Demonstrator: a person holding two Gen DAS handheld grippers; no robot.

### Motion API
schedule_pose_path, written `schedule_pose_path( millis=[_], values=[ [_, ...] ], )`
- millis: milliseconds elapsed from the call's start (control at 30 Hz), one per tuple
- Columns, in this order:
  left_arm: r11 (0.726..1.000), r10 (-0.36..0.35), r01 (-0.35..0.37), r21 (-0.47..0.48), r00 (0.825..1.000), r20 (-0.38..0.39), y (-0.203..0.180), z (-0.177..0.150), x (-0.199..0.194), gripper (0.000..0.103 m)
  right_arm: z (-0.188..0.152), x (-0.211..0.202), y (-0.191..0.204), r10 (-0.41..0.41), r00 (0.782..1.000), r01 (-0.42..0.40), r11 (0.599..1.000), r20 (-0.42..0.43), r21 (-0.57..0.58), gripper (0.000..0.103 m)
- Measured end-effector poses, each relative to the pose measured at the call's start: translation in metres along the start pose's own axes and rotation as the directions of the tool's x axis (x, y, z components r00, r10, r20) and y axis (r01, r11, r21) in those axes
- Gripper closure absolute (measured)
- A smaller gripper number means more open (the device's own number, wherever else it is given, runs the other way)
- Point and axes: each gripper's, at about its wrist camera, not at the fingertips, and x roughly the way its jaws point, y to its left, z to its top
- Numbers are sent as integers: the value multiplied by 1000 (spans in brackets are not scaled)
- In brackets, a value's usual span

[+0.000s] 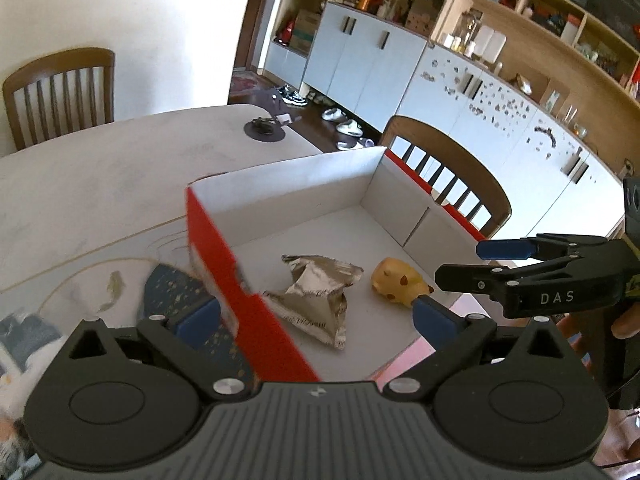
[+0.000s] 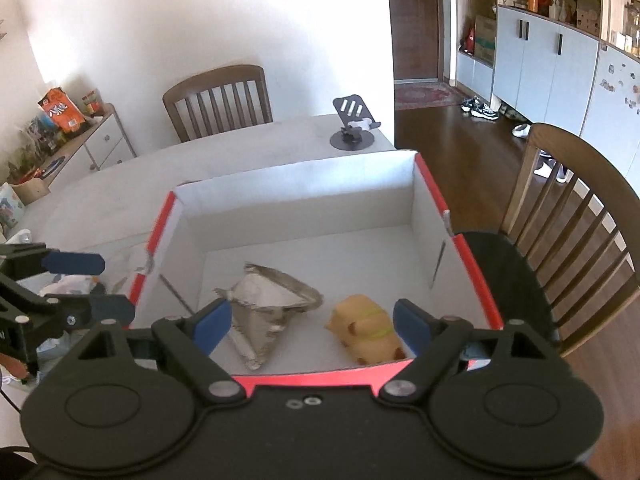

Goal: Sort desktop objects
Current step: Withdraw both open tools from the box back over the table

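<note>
- red/white box [image 2: 424,208] sits open-top on the surface [image 1: 100,168] as the drop bin; foil packet [image 2: 272,308] and yellow toy [image 2: 368,330] lie loose on its floor, side by side, not touching afaict
- right gripper [image 2: 312,322] above near rim, jaws spread wide, nothing pinched; both items show between the blue pads, neither gripped
- left gripper [image 1: 316,316] straddles the box's left wall, jaws fully spread, empty
- dark blue speckled thing [image 1: 176,292] lies outside by that wall, prob next pick
- phone stand [image 2: 352,128] far end, well apart
</note>
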Motion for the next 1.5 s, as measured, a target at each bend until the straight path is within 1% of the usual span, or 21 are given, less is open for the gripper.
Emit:
schedule_pose_path(
  millis=[200, 300, 500, 667, 900, 1033, 1367, 1500],
  values=[
    [999, 10, -9, -39, 1000, 25, 29, -17, -35, 0, -6, -3, 31, -4, 1000, 4, 1000, 14, -2, 14],
    [999, 23, -22, -44, 999, 28, 41, -26, -50, 0, -10, -2, 48, -3, 1000, 3, 1000, 23, -15, 14],
    [997, 41, -38, -62, 998, 41, 66, -45, -76, 0, -14, 1, 84, 23, 1000, -23, 1000, 21, -17, 14],
    [996, 50, -47, -77, 998, 38, 87, -59, -94, 0, -16, 3, 114, 34, 999, -34, 999, 24, -34, 14],
    [991, 103, -98, -86, 993, 56, 113, -77, -120, 0, -19, 5, 155, 53, 998, -51, 996, 27, -75, 14],
    [989, 109, -102, -112, 992, 65, 128, -87, -132, 0, -22, 7, 174, 59, 998, -57, 995, 27, -88, 14],
    [985, 136, -124, -121, 985, 102, 156, -110, -160, 0, -23, 14, 214, 85, 996, -82, 990, 20, -115, 14],
    [983, 143, -128, -131, 984, 111, 166, -118, -170, 0, -23, 16, 226, 84, 996, -80, 991, 33, -109, 14]
  ],
)
